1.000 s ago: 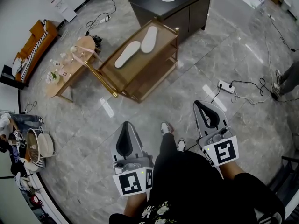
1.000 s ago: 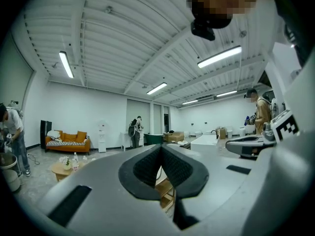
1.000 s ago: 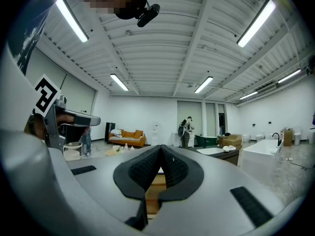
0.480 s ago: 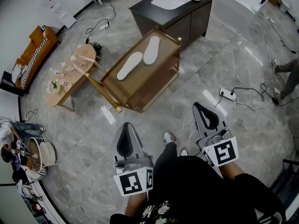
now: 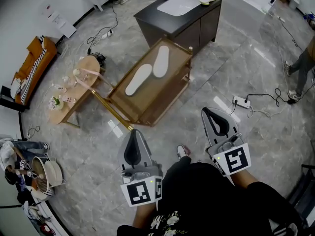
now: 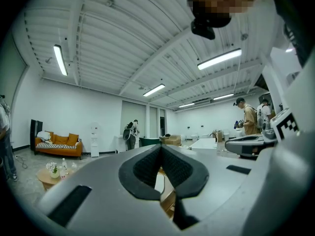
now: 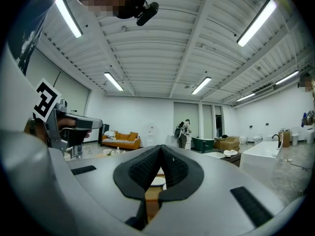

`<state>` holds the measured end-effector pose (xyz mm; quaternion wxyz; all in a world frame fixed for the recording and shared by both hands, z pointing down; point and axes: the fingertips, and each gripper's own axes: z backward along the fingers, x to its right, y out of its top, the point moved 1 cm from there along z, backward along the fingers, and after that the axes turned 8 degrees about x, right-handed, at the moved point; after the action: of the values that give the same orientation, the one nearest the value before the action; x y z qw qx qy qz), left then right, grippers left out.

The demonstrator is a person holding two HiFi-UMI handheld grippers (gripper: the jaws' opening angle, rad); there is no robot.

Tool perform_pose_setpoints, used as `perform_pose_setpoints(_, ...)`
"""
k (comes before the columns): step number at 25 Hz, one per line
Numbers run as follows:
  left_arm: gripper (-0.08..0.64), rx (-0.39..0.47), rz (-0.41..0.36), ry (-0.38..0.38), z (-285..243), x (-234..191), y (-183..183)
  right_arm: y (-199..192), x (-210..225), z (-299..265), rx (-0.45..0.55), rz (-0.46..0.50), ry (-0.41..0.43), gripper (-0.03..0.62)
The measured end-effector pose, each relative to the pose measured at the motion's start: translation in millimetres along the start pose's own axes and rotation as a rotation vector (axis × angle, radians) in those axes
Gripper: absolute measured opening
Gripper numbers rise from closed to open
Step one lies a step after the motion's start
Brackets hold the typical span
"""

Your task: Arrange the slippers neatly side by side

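Observation:
Two white slippers (image 5: 138, 79) (image 5: 161, 61) lie soles up, end to end at a slight angle, on the top of a brown wooden rack (image 5: 170, 95) standing on the marble floor. Both grippers are held low in front of the person, well short of the rack. My left gripper (image 5: 133, 131) points at the rack's near corner, its jaws shut with nothing between them (image 6: 161, 146). My right gripper (image 5: 207, 110) is to the right of the rack, also shut and empty (image 7: 160, 146). A strip of white slipper (image 7: 157, 181) shows beneath the right jaws.
A dark cabinet with a white basin (image 5: 179, 6) stands just behind the rack. A round wooden side table (image 5: 74, 82) with small items is at its left, an orange sofa (image 5: 32, 63) further left. A power strip with cables (image 5: 242, 102) lies on the floor at right. A person's legs (image 5: 301, 65) are at the right edge.
The rack with the slippers has slid lower in the head view and nearer to the grippers. Both grippers keep their place in the frame and stay shut.

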<state>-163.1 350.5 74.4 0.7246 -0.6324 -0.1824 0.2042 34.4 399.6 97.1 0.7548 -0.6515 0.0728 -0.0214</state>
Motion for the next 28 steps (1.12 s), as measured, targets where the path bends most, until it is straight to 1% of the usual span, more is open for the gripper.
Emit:
perform_pose_setpoints(4,0.000,0.006,-0.008,-0.021,-15,-13,0,5,-1,-14,0.026,-0.002,-0.031,-0.006)
perform_pose_setpoints(9,0.000,0.017,-0.021,-0.040,-27,-27,-2,1,-2,-29,0.042,-0.011,-0.065,-0.006)
perform_pose_setpoints(13,0.000,0.012,-0.013,-0.060,-35,-33,-10,-10,-7,-38,0.019,-0.011,-0.066,-0.006)
perform_pose_setpoints(17,0.000,0.010,0.007,-0.077,-43,-40,-17,-13,-12,-45,0.003,0.015,-0.071,-0.006)
perform_pose_setpoints(22,0.000,0.021,0.035,-0.107,-52,-40,-19,-12,-9,-42,-0.018,0.035,-0.102,-0.006)
perform_pose_setpoints(25,0.000,0.018,0.049,-0.119,-56,-43,-22,-9,-9,-41,-0.024,0.052,-0.120,-0.006)
perform_pose_setpoints(28,0.000,0.001,0.052,-0.133,-61,-37,-31,-13,0,-35,-0.037,0.052,-0.145,-0.005)
